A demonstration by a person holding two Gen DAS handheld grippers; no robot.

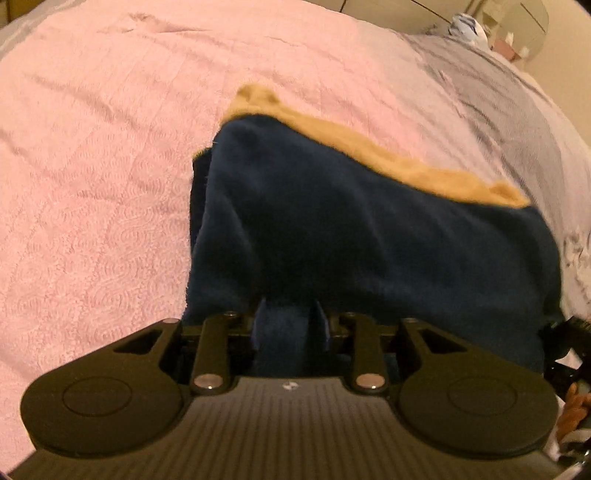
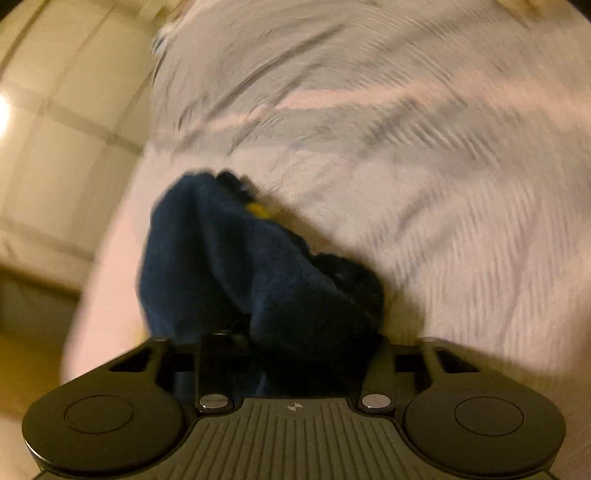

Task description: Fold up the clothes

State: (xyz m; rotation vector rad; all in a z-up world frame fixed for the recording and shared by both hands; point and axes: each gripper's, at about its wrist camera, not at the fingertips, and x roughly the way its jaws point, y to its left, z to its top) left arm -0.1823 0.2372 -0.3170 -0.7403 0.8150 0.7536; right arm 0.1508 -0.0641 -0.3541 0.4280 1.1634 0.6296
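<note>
A navy blue garment [image 1: 351, 229] with a tan band [image 1: 354, 140] along its far edge hangs in front of me over the pink bedspread [image 1: 110, 166]. My left gripper [image 1: 290, 314] is shut on a fold of its near edge; the fingertips are buried in the cloth. In the blurred right wrist view, my right gripper [image 2: 295, 332] is shut on another bunch of the same navy garment [image 2: 229, 266], which drapes over the fingers and hides them. A bit of yellow [image 2: 258, 209] shows in its folds.
The bed has a pink cover and a grey striped sheet [image 1: 517, 110] to the right, which also shows in the right wrist view [image 2: 369, 110]. The tiled floor [image 2: 55, 129] lies beyond the bed's left edge. Clutter [image 1: 509, 33] sits far right behind the bed.
</note>
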